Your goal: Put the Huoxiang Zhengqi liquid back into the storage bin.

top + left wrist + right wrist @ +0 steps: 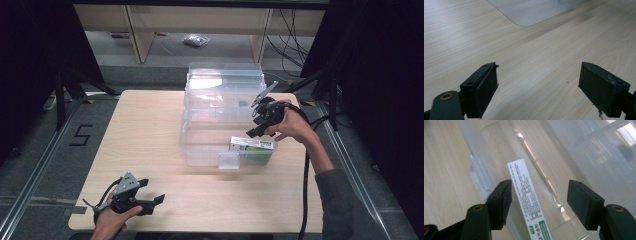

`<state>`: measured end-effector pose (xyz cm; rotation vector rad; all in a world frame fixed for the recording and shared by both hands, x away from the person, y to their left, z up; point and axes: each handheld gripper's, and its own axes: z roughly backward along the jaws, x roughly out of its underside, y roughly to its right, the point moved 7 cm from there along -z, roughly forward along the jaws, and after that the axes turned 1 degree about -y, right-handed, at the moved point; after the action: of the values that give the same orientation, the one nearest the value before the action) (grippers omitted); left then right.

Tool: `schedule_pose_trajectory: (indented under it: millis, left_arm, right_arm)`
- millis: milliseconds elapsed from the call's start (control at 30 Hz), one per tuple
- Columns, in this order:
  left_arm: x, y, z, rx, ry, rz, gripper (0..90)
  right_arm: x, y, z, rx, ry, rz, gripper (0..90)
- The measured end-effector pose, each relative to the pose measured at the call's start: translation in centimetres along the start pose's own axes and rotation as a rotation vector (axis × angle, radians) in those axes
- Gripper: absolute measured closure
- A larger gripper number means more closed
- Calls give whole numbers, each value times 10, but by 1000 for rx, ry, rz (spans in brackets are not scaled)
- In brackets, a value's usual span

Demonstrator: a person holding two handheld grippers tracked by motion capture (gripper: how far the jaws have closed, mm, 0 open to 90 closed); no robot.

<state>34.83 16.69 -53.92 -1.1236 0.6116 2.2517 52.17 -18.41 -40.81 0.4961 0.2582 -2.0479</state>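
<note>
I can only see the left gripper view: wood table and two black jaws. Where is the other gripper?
Observer: The right gripper hangs over a clear plastic bin on the far right part of the table.
Operator: Is anything in that bin?
Observer: Yes, a long white and green box lies inside, at the bin's near right corner.
Operator: Is the gripper squeezing the box?
Observer: No. In the right gripper view the box lies below, between the jaws, but they stand apart and do not press on it.
Operator: Does the bin have a lid?
Observer: Its clear lid stands open at the far side.
</note>
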Motion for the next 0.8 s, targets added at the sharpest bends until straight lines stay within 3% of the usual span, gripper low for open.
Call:
schedule_pose_trajectory:
  millis: [167,267,333,400,533,800]
  left_arm:
    - [0,0,0,-1,0,-2,148]
    - [0,0,0,-2,2,0,148]
    - [0,0,0,-2,-1,-2,148]
    - [0,0,0,0,-1,0,148]
    - [0,0,0,0,0,1,148]
    - [0,0,-1,2,4,7,148]
  right_arm:
    - [1,-9,4,9,7,-27,324]
    - [1,-10,5,18,28,-15,314]
    - [2,-12,6,26,31,-57,303]
    - [3,-9,6,36,46,-44,295]
    - [7,-14,5,31,56,-101,278]
    - [9,-19,6,49,119,-145,255]
